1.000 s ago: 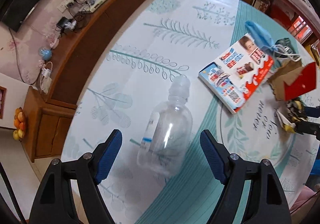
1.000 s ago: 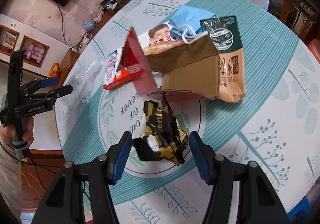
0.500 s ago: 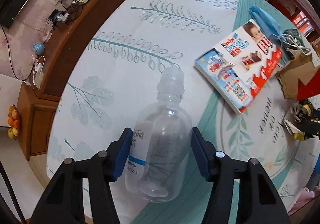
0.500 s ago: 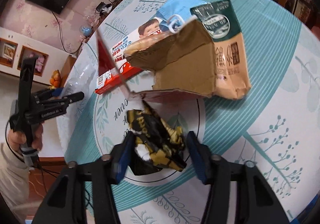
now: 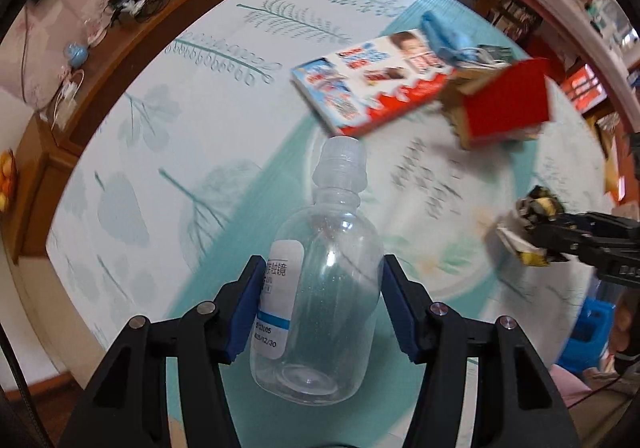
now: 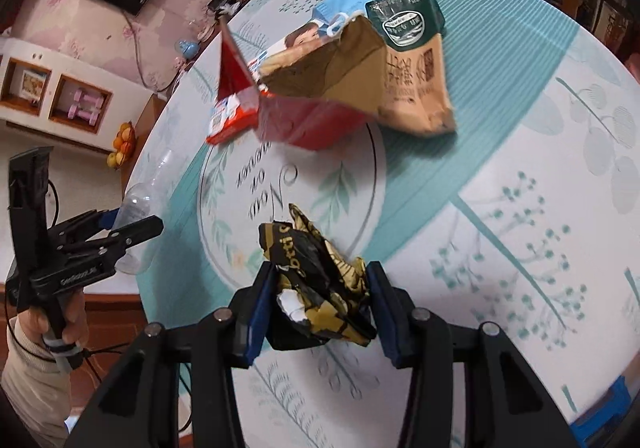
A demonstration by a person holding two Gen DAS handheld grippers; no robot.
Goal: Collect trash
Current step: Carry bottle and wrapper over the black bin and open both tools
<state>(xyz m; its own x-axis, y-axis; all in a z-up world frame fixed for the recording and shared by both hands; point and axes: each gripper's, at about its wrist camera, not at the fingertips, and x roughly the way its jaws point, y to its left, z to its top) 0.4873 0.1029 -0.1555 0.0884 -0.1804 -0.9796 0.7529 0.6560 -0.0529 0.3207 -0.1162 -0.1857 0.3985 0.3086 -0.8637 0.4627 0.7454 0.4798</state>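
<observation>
Left gripper (image 5: pixel 320 304) pinching clear bottle (image 5: pixel 320 300) between blue pads, bottle held above table (image 5: pixel 168 152), right gripper (image 6: pixel 318 308) clamped on crumpled black-gold wrapper (image 6: pixel 320 288), red box (image 6: pixel 308 120), snack bag (image 6: pixel 412 76), chocolate box (image 5: pixel 372 82), blue mask (image 5: pixel 444 36) clustered on table beyond

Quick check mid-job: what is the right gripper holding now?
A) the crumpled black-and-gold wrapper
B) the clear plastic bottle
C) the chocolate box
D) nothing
A: in the right wrist view the right gripper is shut on the crumpled black-and-gold wrapper, while the clear plastic bottle sits in the left gripper.
</observation>
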